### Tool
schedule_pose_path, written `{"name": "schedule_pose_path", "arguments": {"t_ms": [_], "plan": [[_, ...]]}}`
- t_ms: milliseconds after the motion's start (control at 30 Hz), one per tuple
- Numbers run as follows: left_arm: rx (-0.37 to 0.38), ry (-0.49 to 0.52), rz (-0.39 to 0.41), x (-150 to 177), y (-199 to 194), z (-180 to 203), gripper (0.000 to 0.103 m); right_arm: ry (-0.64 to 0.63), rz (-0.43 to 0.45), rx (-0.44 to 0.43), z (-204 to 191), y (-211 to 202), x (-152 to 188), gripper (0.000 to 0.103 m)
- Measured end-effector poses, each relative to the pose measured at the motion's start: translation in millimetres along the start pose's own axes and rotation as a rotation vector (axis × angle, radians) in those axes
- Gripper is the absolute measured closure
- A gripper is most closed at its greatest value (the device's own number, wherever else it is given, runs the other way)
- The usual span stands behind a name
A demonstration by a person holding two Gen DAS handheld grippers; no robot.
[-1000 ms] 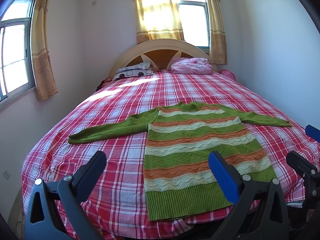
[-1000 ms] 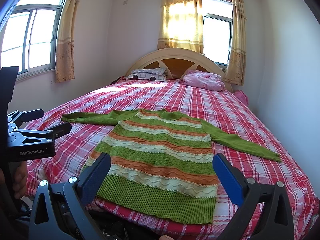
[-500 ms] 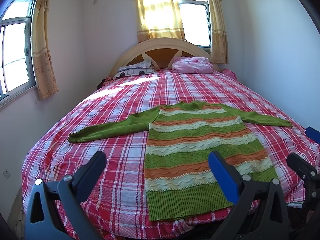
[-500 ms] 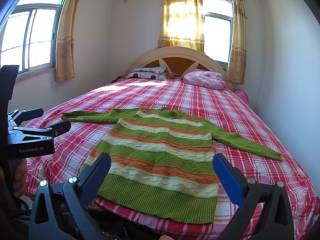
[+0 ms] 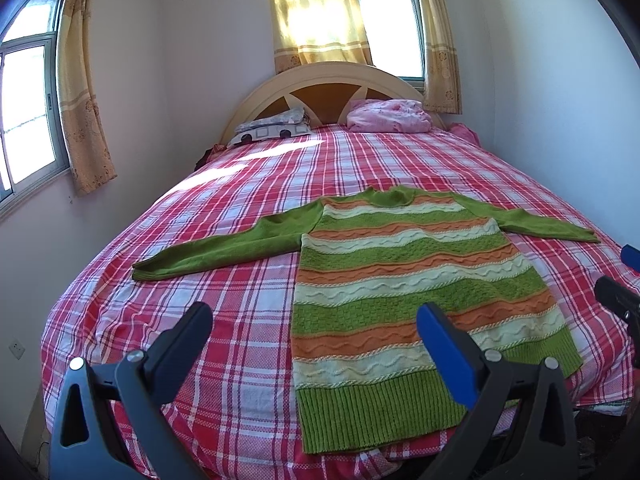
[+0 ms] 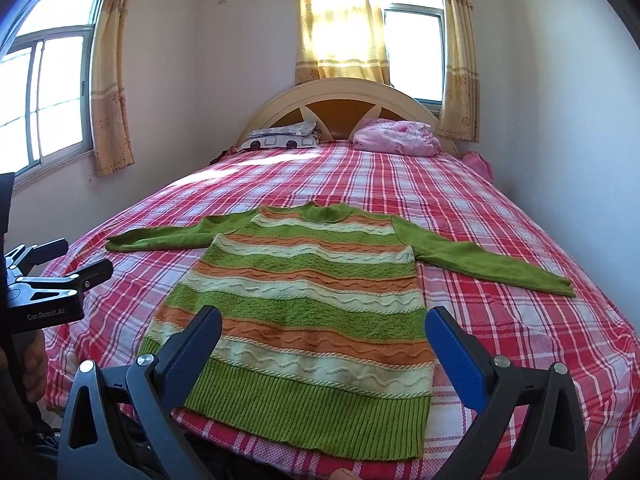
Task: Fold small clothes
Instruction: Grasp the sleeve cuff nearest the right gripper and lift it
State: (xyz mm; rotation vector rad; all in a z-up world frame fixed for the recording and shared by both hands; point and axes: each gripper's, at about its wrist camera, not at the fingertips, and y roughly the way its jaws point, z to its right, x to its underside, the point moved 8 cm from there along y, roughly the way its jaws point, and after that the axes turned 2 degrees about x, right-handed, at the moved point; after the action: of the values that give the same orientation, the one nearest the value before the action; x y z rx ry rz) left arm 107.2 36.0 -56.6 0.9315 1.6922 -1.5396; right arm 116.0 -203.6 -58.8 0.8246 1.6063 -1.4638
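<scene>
A small knitted sweater [image 5: 400, 280] [image 6: 304, 292] with green, orange and cream stripes lies flat on the red plaid bed, both green sleeves spread out sideways, its ribbed hem at the near edge. My left gripper [image 5: 316, 320] is open at the foot of the bed, just short of the hem's left part, holding nothing. Over the hem hovers my right gripper [image 6: 322, 320], open too and empty. In the right wrist view the left gripper's body shows at the left edge; the right gripper's tips show at the right edge of the left wrist view.
The bed [image 5: 248, 320] fills the room between a left wall with a window [image 5: 24, 112] and a right wall. A patterned pillow [image 5: 272, 128] and a pink bundle [image 5: 388, 116] lie by the headboard. A hand [image 6: 34, 360] grips the left handle.
Both views have crept slightly forward and up over the bed's foot. The sweater lies unmoved and both grippers stay open.
</scene>
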Motion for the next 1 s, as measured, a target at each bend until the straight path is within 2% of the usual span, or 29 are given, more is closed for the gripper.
{"name": "schedule_pose_path", "arguments": {"t_ms": [200, 400, 533, 633, 767, 867, 1000], "plan": [[0.009, -0.011, -0.004, -10.2, 20.5, 1.3, 0.0, 0.149, -0.055, 0.043, 66.5, 31.8, 7.4, 0.001], [0.034, -0.032, 0.032, -33.7, 42.9, 8.9, 0.0, 0.381, -0.102, 0.123, 170.0, 60.8, 14.1, 0.001], [0.004, -0.025, 0.052, -47.8, 70.4, 15.0, 0.0, 0.537, -0.124, 0.175, 240.2, 85.5, 20.0, 0.001], [-0.008, -0.021, 0.025, -51.5, 97.0, 18.6, 0.0, 0.628, -0.122, 0.217, 288.7, 102.1, 22.6, 0.003], [-0.016, -0.014, -0.003, -56.7, 130.8, 24.0, 0.0, 0.714, -0.126, 0.264, 345.5, 123.6, 28.0, 0.022], [-0.023, -0.006, -0.017, -63.1, 155.4, 29.0, 0.0, 0.763, -0.148, 0.291, 380.2, 141.8, 31.2, 0.032], [-0.039, 0.006, -0.011, -73.3, 178.9, 34.8, 0.0, 0.821, -0.164, 0.331, 420.5, 159.1, 33.0, 0.039]]}}
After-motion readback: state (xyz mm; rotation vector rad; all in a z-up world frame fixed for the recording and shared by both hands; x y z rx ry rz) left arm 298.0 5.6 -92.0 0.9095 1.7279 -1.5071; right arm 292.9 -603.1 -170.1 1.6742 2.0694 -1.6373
